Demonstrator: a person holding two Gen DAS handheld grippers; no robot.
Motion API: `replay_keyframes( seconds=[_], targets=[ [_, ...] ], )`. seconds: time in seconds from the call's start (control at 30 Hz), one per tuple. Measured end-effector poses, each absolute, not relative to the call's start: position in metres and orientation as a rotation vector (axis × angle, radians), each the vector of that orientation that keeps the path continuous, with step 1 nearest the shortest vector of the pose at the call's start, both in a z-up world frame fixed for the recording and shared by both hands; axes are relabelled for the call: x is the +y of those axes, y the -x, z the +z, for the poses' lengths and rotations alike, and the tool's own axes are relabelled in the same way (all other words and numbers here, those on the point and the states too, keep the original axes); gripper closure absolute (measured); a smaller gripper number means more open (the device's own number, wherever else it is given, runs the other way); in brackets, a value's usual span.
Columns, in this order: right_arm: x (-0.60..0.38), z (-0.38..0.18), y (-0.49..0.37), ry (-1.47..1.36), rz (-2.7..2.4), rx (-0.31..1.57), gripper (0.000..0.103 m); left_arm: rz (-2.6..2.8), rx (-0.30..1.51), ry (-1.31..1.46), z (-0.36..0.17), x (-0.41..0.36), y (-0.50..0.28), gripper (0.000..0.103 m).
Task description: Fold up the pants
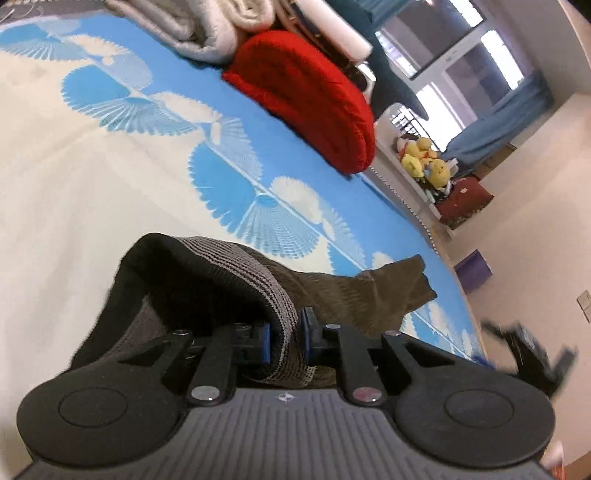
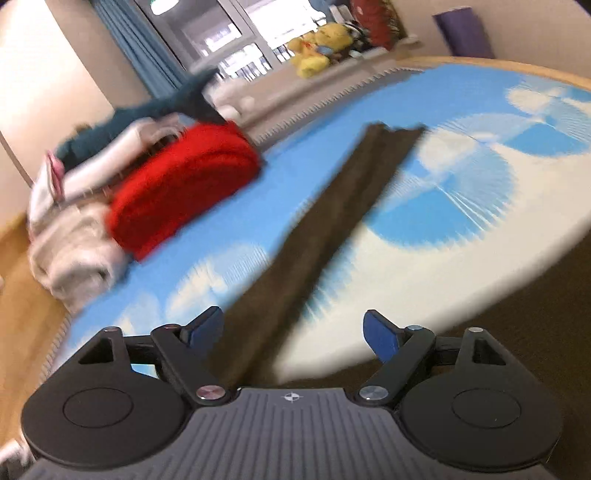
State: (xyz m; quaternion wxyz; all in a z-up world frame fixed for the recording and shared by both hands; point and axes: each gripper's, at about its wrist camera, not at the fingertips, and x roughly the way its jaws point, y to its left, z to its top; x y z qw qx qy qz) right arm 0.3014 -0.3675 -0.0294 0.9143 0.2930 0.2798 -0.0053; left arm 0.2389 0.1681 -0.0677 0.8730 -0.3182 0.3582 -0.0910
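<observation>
Dark brown pants [image 1: 343, 291] lie on the blue-and-white bed cover [image 1: 122, 177]. My left gripper [image 1: 287, 338] is shut on their grey ribbed waistband [image 1: 273, 295], which stands up between the blue pads [image 1: 307, 334]. The loose fabric trails off to the right. In the right wrist view a long pants leg [image 2: 332, 214] stretches away across the bed cover [image 2: 461, 240]. My right gripper [image 2: 293, 328] hovers over the near end of that leg, open, and its blue fingertips [image 2: 378, 334] do not touch the cloth. The view is blurred.
A folded red blanket [image 1: 310, 96] and grey and white quilts [image 1: 207, 26] are stacked at the far side of the bed. Yellow plush toys [image 1: 424, 158] sit on a ledge by the window. A purple box [image 1: 474, 269] stands on the floor past the bed's edge.
</observation>
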Motion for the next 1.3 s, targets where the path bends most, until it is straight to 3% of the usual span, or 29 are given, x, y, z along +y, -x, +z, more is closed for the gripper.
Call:
replay_keyframes(
  seconds=[0.27, 0.53, 0.57, 0.6, 0.67, 0.87, 1.07, 1.17, 1.3],
  targets=[
    [-0.384, -0.078, -0.493, -0.634, -0.188, 0.669, 0.031, -0.18, 0.872, 0.61, -0.086, 0.169, -0.249, 0.086],
    [-0.383, -0.139, -0.568, -0.502, -0.295, 0.751, 0.041, -0.151, 0.909, 0.605, -0.099, 0.171, -0.255, 0.086],
    [-0.38, -0.138, -0.569, -0.462, -0.304, 0.726, 0.053, -0.143, 0.91, 0.6, -0.099, 0.17, -0.256, 0.086],
    [-0.377, -0.137, -0.572, -0.418, -0.313, 0.73, 0.096, -0.135, 0.906, 0.6, -0.1, 0.171, -0.257, 0.086],
    [-0.381, -0.13, -0.57, -0.451, -0.328, 0.74, 0.095, -0.125, 0.895, 0.606, -0.098, 0.172, -0.26, 0.087],
    [-0.413, -0.044, -0.507, -0.523, -0.368, 0.641, 0.096, -0.12, 0.823, 0.646, -0.08, 0.179, -0.264, 0.087],
    [-0.438, 0.059, -0.335, -0.522, -0.312, 0.552, 0.097, -0.106, 0.804, 0.718, -0.064, 0.206, -0.245, 0.088],
    [-0.443, 0.061, -0.234, -0.53, -0.324, 0.534, 0.097, -0.109, 0.851, 0.689, -0.058, 0.219, -0.22, 0.088],
    [-0.45, -0.014, -0.158, -0.558, -0.44, 0.698, 0.097, -0.102, 0.96, 0.579, -0.073, 0.219, -0.198, 0.088]
  ],
)
